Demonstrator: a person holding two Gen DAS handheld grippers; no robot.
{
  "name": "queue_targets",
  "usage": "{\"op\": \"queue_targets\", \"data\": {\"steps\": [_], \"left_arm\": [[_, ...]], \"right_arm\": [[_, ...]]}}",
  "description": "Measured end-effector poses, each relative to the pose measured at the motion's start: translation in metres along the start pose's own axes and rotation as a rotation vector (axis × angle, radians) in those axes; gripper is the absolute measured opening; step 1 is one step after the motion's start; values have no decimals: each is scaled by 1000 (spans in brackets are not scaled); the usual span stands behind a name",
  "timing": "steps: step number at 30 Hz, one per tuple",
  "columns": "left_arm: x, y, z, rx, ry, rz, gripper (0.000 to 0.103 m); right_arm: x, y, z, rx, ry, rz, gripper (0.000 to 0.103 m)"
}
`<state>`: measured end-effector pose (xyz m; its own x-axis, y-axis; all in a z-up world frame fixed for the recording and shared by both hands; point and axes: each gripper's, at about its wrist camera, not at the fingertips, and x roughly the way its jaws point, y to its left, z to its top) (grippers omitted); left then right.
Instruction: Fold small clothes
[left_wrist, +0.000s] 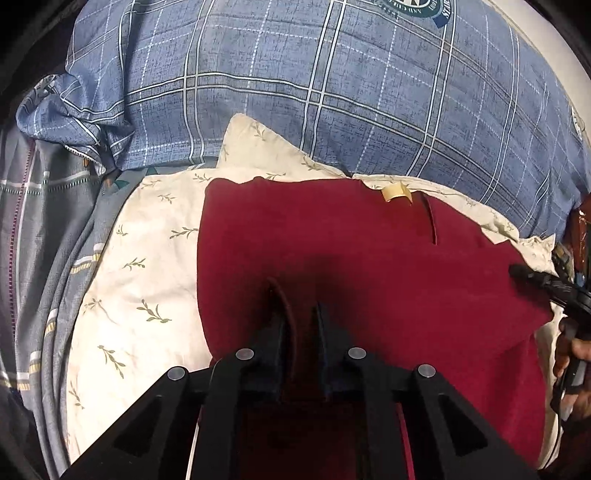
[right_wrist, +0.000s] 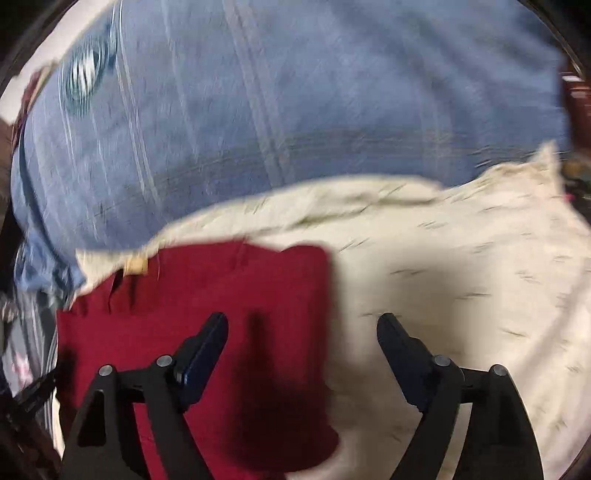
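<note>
A dark red garment lies flat on a cream leaf-print pillow, with a cream label at its far edge. My left gripper is shut on a raised fold of the red garment near its front edge. In the right wrist view, blurred by motion, my right gripper is open and empty above the right edge of the red garment and the cream pillow. The right gripper also shows in the left wrist view at the garment's right side.
A blue plaid bedcover with a round emblem lies behind the pillow and shows in the right wrist view. Grey striped bedding is bunched at the left. A hand holds the right gripper.
</note>
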<state>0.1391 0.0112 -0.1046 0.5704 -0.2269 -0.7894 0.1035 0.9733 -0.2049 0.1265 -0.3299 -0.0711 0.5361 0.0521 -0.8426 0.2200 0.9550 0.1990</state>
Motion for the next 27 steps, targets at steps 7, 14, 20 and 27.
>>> {"op": "queue_targets", "data": {"steps": [7,14,20,27], "left_arm": [[4,-2,3,-1,-13,1,22],[-24,-8,-8,2,-89,44,66],[-2,1,-16,-52,4,56,70],[-63,27,-30,-135,-26,28,68]], "right_arm": [[6,4,-6,-29,-21,-79,15],[-55,25,-24,-51,-129,-81,35],[-23,46,-45,-130,5,-105,31],[-87,35,-61,-69,-76,-14,75]]}}
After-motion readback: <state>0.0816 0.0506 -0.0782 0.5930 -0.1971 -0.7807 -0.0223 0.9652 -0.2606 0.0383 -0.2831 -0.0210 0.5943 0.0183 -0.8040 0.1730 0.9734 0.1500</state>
